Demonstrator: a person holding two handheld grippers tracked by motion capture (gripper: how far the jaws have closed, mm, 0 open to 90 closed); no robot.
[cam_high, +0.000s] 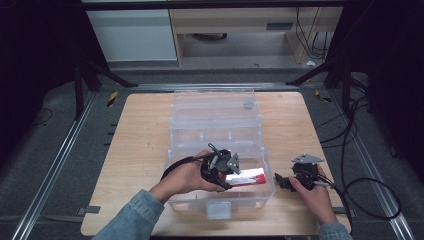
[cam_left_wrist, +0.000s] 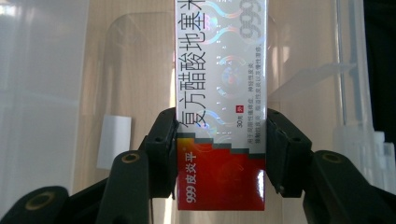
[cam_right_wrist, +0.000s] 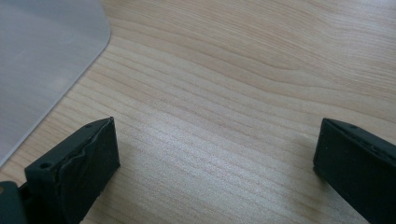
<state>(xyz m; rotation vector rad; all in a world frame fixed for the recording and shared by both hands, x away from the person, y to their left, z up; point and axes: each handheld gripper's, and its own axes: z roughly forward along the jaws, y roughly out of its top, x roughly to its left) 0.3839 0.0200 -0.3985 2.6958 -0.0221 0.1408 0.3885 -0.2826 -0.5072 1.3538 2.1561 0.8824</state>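
A long red and silver medicine box (cam_high: 246, 176) (cam_left_wrist: 220, 102) with Chinese print lies inside the clear plastic storage case (cam_high: 260, 192), in its front part. My left gripper (cam_high: 222, 172) (cam_left_wrist: 219, 154) is shut on the box's red end, one jaw on each long side. My right gripper (cam_high: 281, 182) (cam_right_wrist: 215, 163) rests on the wooden table (cam_high: 145, 145) just right of the case, open with nothing between its jaws. The case's rounded corner (cam_right_wrist: 46, 60) shows at upper left in the right gripper view.
The case's open lid (cam_high: 215, 112) lies flat behind it toward the table's far edge. A white label (cam_left_wrist: 113, 140) shows through the case floor. Black cables (cam_high: 370, 200) trail off the table's right side. Bare wood lies on both sides of the case.
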